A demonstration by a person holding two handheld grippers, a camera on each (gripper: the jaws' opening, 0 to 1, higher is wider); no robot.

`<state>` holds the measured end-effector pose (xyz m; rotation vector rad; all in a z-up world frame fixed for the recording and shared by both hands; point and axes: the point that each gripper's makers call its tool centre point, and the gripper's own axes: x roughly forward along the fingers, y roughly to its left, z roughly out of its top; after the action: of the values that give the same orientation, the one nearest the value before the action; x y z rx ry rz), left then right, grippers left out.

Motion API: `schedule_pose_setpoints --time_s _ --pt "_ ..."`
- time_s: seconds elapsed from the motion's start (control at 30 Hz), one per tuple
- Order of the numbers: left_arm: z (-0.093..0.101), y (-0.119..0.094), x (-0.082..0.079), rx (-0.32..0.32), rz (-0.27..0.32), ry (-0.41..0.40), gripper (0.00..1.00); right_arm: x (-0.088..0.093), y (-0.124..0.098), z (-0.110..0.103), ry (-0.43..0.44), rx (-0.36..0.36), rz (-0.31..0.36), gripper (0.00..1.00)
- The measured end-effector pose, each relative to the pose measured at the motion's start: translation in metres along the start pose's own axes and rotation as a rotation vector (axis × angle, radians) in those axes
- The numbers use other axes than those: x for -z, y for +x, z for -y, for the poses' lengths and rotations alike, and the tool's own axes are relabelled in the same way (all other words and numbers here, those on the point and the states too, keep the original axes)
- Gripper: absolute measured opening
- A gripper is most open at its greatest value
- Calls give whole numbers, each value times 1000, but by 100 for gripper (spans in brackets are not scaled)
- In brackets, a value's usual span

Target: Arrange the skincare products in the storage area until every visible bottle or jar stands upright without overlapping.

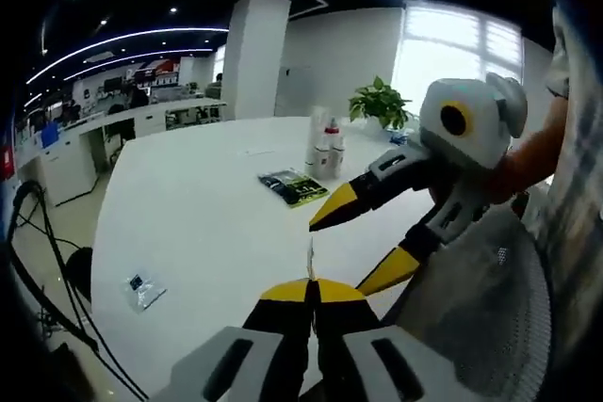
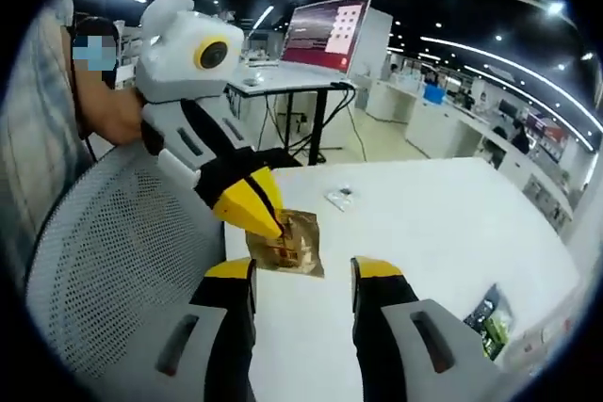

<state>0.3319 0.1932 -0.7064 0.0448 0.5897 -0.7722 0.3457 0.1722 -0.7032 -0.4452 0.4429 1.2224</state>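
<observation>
Skincare bottles (image 1: 325,148) stand in a small upright cluster far across the white table (image 1: 188,214), near a potted plant (image 1: 380,103); they look pale, slim and capped, one with a red top, though too small in the left gripper view to count or to judge overlap. Just in front of them lies a dark flat packet with green print (image 1: 294,187), seen again at the table's edge in the right gripper view. A small clear sachet (image 1: 143,289) lies well apart, near the table's near side. Closer to the person, a gold foil sachet (image 2: 290,249) is pinched by the left gripper (image 2: 273,223), whose yellow-tipped jaws are closed on the sachet's edge just above the table. The right gripper (image 2: 301,275) hangs beside it with jaws apart and nothing between them. Judgement: the step in hand appears to be placing or handing over the foil sachet; foil is thin and slippery, so the open gripper should close on a free edge well clear of the holding jaws before any release. A mesh chair back (image 2: 113,251) sits against the table edge, a snag risk for low moves.
</observation>
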Motion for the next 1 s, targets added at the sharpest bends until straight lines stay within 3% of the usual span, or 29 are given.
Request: schedule_pose_setpoints --time_s 0.33,0.53,0.57,0.67,0.77,0.93,1.0 --pt "30 6 14 98 -71 198 0 0 -2 -25 -60 -200 -24 39" --pt "34 3 9 122 -43 201 0 7 -5 -43 -46 -282 -59 23" --pt "34 3 10 127 -47 186 0 7 -7 -42 -51 -266 -54 21" --pt "36 1 7 140 -31 171 0 7 -14 -36 48 -238 -34 4" --pt "39 -1 -1 160 7 132 0 0 -21 -34 225 -246 26 0" --pt "42 0 -5 171 23 106 0 -1 -25 -31 231 -251 40 0" --pt "42 0 -6 175 28 95 1 -2 -26 -30 274 -258 42 0"
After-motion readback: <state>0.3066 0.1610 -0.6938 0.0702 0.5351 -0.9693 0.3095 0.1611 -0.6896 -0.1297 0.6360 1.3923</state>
